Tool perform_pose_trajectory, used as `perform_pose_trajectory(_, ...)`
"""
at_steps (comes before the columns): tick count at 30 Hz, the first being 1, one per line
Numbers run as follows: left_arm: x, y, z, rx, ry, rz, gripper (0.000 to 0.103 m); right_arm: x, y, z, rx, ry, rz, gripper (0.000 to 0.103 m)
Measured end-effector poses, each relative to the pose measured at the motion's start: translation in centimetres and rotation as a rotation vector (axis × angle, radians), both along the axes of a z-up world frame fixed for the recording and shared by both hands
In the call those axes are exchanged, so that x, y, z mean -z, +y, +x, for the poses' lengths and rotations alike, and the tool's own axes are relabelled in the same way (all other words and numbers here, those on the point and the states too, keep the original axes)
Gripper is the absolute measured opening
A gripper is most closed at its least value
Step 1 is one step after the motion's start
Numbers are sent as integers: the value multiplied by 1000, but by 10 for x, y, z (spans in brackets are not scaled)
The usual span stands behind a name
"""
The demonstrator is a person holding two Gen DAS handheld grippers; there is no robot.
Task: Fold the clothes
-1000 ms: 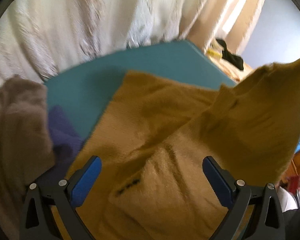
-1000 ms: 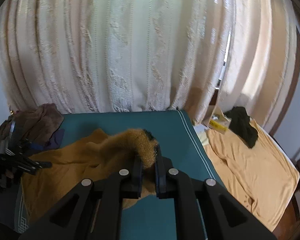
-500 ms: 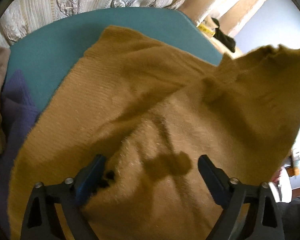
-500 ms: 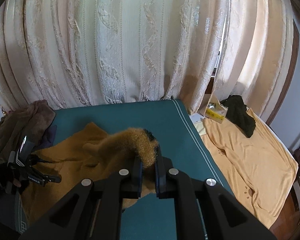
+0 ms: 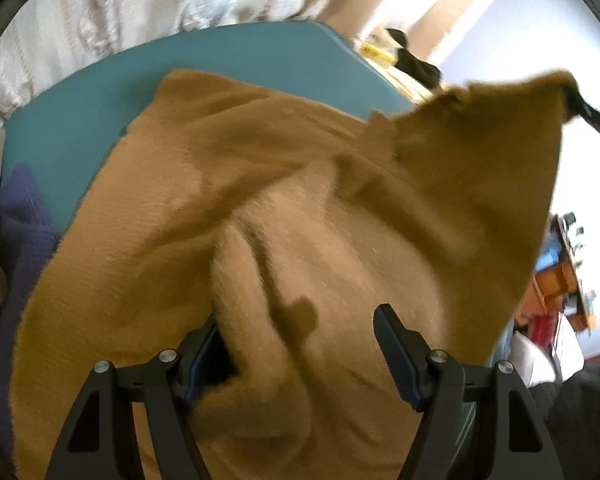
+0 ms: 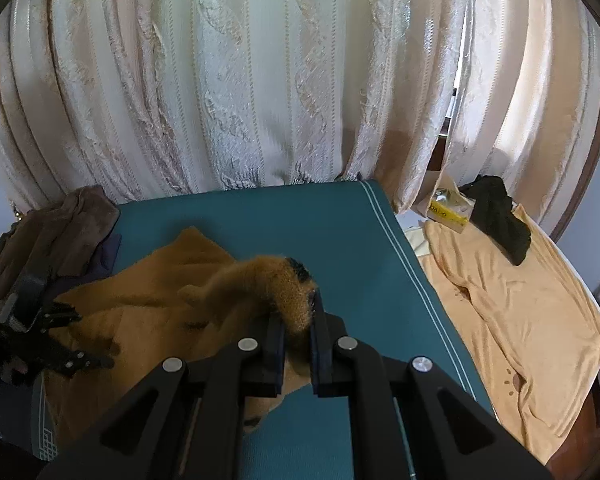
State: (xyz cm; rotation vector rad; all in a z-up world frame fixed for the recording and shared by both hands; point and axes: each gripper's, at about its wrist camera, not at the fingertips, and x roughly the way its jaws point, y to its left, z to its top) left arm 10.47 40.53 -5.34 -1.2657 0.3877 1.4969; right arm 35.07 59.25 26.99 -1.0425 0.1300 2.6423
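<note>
Surface: one teal padded table top (image 6: 260, 216), seen from both wrist cameras; one mustard-yellow fuzzy knit garment (image 5: 148, 248) lies spread across its near and middle area.
Left gripper (image 5: 296, 344): one unit, jaws partly open and just closing; a raised ridge of the mustard garment lies between the two blue-padded fingers (image 5: 396, 344); the cloth meets the left pad, while the right pad stands apart from it.
Right gripper (image 6: 298, 344): one unit, jaws closed on a bunched corner of the mustard garment (image 6: 288, 292), lifted off the table.
Left table edge: one brown cloth heap (image 6: 60, 232); one dark purple cloth (image 5: 20, 216) just beside it.
Right of table: one pale orange sheet (image 6: 520, 312) carrying one dark green cloth (image 6: 500, 220).
Background: cream patterned curtains (image 6: 260, 80).
</note>
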Motion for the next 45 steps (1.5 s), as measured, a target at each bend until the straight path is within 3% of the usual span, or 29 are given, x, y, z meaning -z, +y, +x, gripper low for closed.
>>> perform_pose_trajectory(1, 2, 3, -4, -14, -25, -1, 73, 1, 0, 0, -2, -5, -1, 10)
perform_pose_trajectory(3, 1, 4, -8, -30, -22, -21, 49, 3, 1, 2, -5, -18, -2, 10)
perform_pose_trajectory(4, 1, 6, -10, -54, 8, -59, 27, 4, 3, 3, -6, -24, -2, 10)
perform_pose_trajectory(7, -2, 0, -19, -118, -35, -64, 20, 9, 12, 7, 17, -42, -4, 10)
perform_pose_trajectory(12, -32, -21, -7, -193, -24, -7, 17, 9, 26, 11, 70, -37, -4, 11)
perform_pose_trajectory(16, -87, -35, 10, -259, 61, 108, 16, -2, 32, 13, 84, 10, 18, 11)
perform_pose_trajectory(17, -106, -44, 12, -290, 83, 150, 8, -7, 33, 14, 80, 31, 26, 11)
perform_pose_trajectory(21, -178, -74, 19, -407, 178, 307, 7, -28, 36, 14, 43, 110, 50, 11)
perform_pose_trajectory(23, -206, -83, 28, -422, 232, 353, 1, -41, 33, 16, 19, 153, 59, 11)
perform_pose_trajectory(26, -246, -97, 43, -442, 312, 421, 1, -60, 26, 20, -36, 219, 69, 11)
perform_pose_trajectory(29, -254, -99, 61, -437, 339, 419, 1, -65, 15, 28, -112, 240, 108, 11)
perform_pose_trajectory(33, -229, -81, 81, -461, 312, 357, 2, -49, 12, 40, -178, 199, 124, 11)
perform_pose_trajectory(36, -204, -78, 86, -518, 270, 316, 2, -21, 24, 53, -172, 133, 103, 11)
perform_pose_trajectory(39, -181, -70, 82, -537, 246, 224, 5, 6, 47, 66, -119, 62, 33, 11)
perform_pose_trajectory(42, -158, -56, 68, -518, 245, 127, 19, 33, 68, 78, -53, -2, -20, 11)
perform_pose_trajectory(43, -150, -51, 63, -503, 249, 112, 36, 39, 71, 80, -42, -15, -26, 10)
perform_pose_trajectory(44, -143, -46, 57, -486, 254, 98, 66, 45, 74, 82, -29, -26, -36, 10)
perform_pose_trajectory(45, -137, -40, 51, -469, 255, 104, 77, 49, 76, 83, -17, -31, -49, 11)
